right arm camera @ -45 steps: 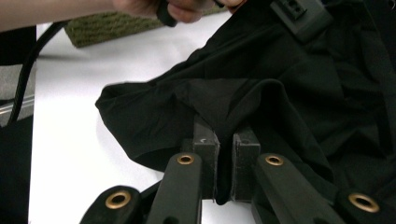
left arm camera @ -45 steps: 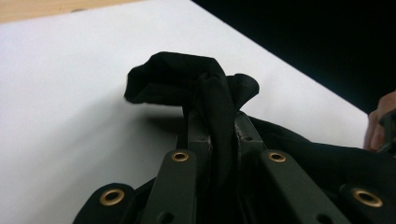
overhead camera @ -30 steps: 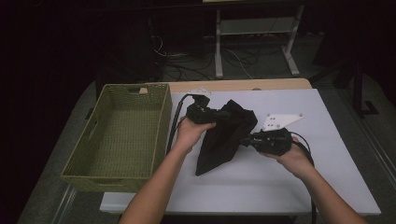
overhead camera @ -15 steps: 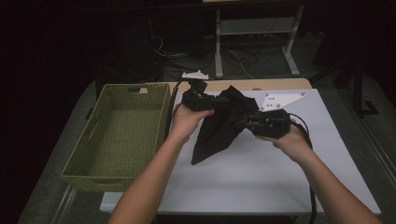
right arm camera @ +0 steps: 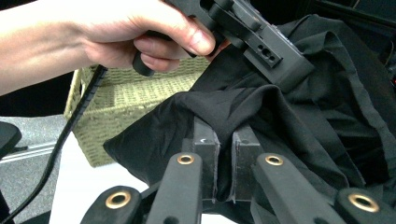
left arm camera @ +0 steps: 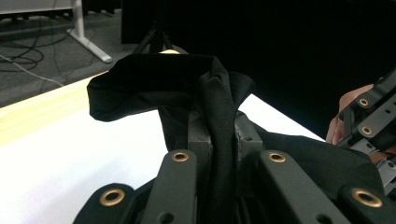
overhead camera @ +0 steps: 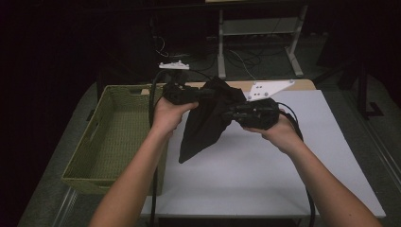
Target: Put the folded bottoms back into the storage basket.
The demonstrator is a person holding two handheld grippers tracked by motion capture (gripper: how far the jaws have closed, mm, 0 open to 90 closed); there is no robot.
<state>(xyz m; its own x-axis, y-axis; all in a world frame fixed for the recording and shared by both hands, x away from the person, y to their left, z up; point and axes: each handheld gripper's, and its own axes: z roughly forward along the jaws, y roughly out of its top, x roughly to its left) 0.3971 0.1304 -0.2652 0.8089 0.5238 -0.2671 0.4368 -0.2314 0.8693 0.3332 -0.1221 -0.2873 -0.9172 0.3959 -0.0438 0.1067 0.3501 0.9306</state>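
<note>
- 2 grippers hold 1 black cloth [overhead camera: 204, 124] up above the white table [overhead camera: 265, 170], and every place below is given relative to that cloth.
- Left of the cloth, a woven green basket [overhead camera: 111, 137] sits at the table's left edge, its near wall beside the person's left forearm [overhead camera: 137, 175].
- At the cloth's upper left corner, the left hand [overhead camera: 166, 113] grips the left gripper [overhead camera: 201, 93]; in the left gripper view its 2 jaws are clamped on a bunched fold of the cloth [left arm camera: 219, 135], which rises between them and flops over toward the table's pale wooden far edge [left arm camera: 42, 105].
- From there the cloth hangs down to a point that appears to dangle just above the table, between the 2 forearms.
- At the cloth's right edge, the right hand [overhead camera: 279, 132] holds the right gripper [overhead camera: 228, 113], with its grey 3-cornered plate [overhead camera: 267, 89] on top; in the right gripper view its jaws are pressed nearly together on a ridge of the cloth [right arm camera: 224, 116].
- Behind the cloth in that view, the left hand [right arm camera: 140, 32] and the basket [right arm camera: 135, 102] show farther off.
</note>
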